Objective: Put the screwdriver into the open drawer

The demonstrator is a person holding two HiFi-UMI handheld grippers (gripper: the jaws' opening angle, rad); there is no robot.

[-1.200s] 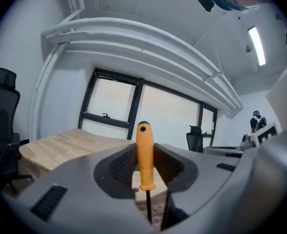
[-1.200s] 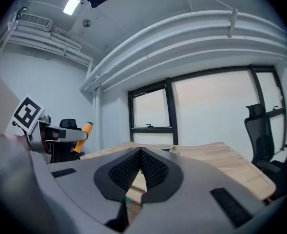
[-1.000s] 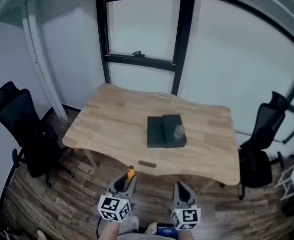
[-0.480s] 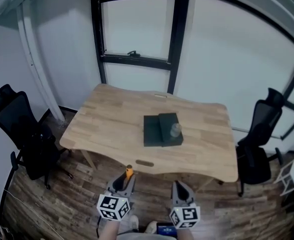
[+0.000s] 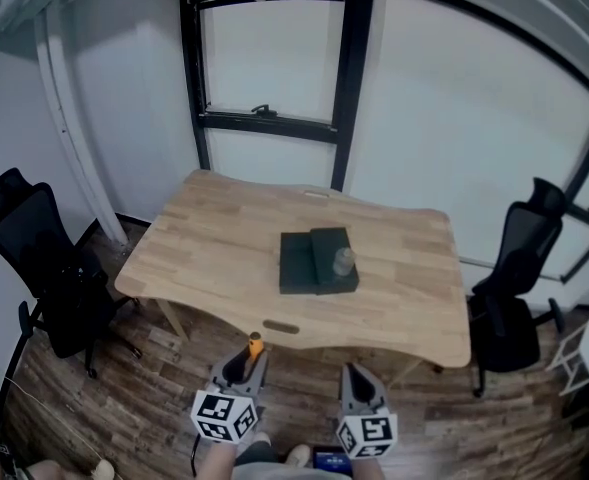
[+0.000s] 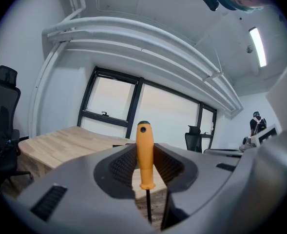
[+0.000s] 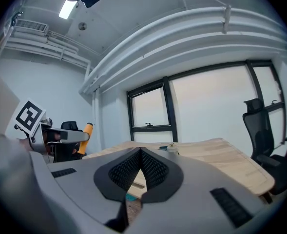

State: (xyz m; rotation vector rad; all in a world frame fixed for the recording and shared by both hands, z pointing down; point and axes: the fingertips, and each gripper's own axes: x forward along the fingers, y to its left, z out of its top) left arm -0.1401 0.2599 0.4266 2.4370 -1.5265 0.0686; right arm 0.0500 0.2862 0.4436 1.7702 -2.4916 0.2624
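- Screwdriver (image 6: 144, 155): held in your left gripper (image 5: 242, 370), jaws pinching the orange handle. The handle end sticks out past the jaw tips and the shaft runs back toward the gripper body. It hangs over the floor, on the near side of the table's near edge.
- Step, as I read it: carry phase. The tool is in hand and the drop-off has not begun.
- Floor (image 5: 174, 398): open planks between you and the table. I see nothing in the walk-up path.
- Table (image 5: 214, 258): bare wood left, right and near of the target. The near edge is curved, with a small slot-like fitting (image 5: 281, 326) at its middle. Take the grippers over that edge, not into it.
- Left chair (image 5: 34, 258) and right chair (image 5: 519, 288): both black, at the table's ends, well apart from your line.
- Drawer unit (image 5: 299, 263): dark box at mid-table. The low flat part on the left looks like the pulled-out drawer and the taller part on the right like the body. That's a judgement; it's too small to be sure.
- Next move: step in and reach the left gripper far over the near edge. Come down above the low left part and tip the shaft about level before you let go.
- Right gripper (image 7: 140, 155): jaws pressed together, nothing between them. It's free to steady the unit.
- Clear item (image 5: 343, 260): sits on the taller part, too small to identify. Keep the shaft off it.
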